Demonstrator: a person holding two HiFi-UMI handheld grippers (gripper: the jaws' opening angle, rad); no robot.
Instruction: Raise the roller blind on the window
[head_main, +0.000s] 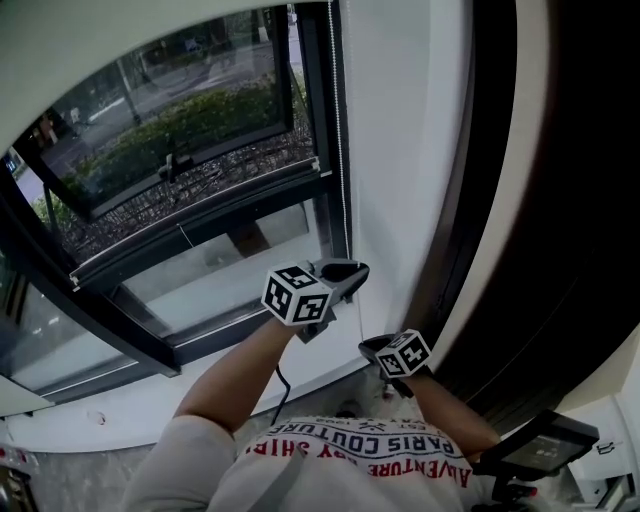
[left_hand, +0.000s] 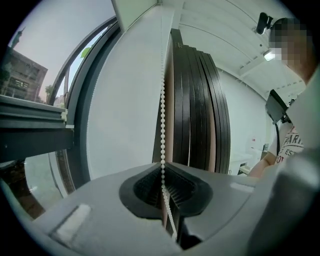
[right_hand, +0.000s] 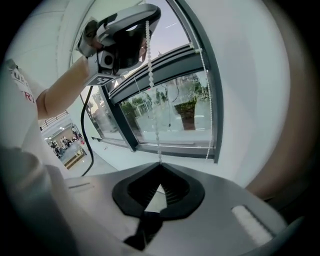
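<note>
A white bead chain (head_main: 341, 150) hangs down the right side of the dark-framed window (head_main: 190, 140). My left gripper (head_main: 352, 272) is shut on this chain beside the frame. In the left gripper view the chain (left_hand: 162, 100) drops straight into the closed jaws of the left gripper (left_hand: 163, 169). My right gripper (head_main: 373, 349) sits just below and to the right of the left one. It is shut on the same strand, and the right gripper view shows that chain (right_hand: 150, 75) stretched from the left gripper (right_hand: 127, 30) down to the right gripper (right_hand: 160, 164). A second strand (right_hand: 207, 100) hangs free by the frame.
A white wall strip (head_main: 400, 120) separates the window from dark curved panels (head_main: 500, 200) on the right. A black cable (head_main: 280, 385) hangs under my left arm. A black device (head_main: 540, 445) sits at the lower right. A pale surface (head_main: 100, 40) covers the window's top left.
</note>
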